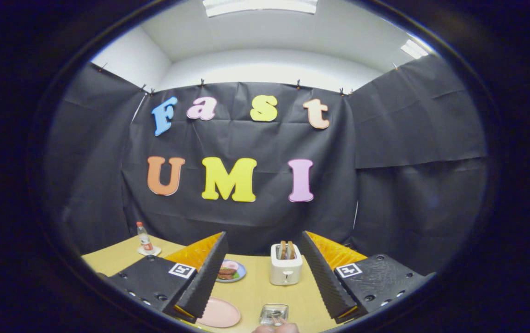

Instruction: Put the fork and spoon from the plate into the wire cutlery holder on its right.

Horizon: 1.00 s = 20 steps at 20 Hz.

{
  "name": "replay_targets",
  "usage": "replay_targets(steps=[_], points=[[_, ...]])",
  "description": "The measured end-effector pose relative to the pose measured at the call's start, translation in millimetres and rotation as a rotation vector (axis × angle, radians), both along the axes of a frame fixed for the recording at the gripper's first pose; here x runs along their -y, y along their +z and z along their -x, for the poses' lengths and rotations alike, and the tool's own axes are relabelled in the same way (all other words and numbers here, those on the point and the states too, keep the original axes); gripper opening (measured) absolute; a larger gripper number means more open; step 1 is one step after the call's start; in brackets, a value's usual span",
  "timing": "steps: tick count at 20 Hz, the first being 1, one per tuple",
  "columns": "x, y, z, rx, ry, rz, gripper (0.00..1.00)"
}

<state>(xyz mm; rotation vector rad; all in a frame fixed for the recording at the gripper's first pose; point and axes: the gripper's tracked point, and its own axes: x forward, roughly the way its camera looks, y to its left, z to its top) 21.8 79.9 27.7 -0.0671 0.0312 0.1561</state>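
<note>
Tool (262,277) fingers spread above square wire holder (274,314), pink plate (219,313).

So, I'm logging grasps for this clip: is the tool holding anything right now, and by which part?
Nothing is held. The tool is open, its fingers spread wide above the table, with the wire cutlery holder and pink plate lying between them, untouched.

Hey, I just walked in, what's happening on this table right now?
A handheld gripper hangs open over a wooden table, holding nothing. Between its fingers lie a pink plate and, to its right, the wire cutlery holder, which seems to hold some utensils already. A person's hand is touching the holder's near edge. Farther back stand a toaster with bread in it, a blue plate of food and a small bottle.
</note>
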Motion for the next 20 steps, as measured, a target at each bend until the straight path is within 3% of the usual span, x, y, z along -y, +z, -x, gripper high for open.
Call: replay_targets(steps=[12, 20], points=[[-67, 9, 1, 0.004, 0.100, -0.043, 0.95], [-66, 8, 3, -0.008, 0.098, -0.052, 0.94]])
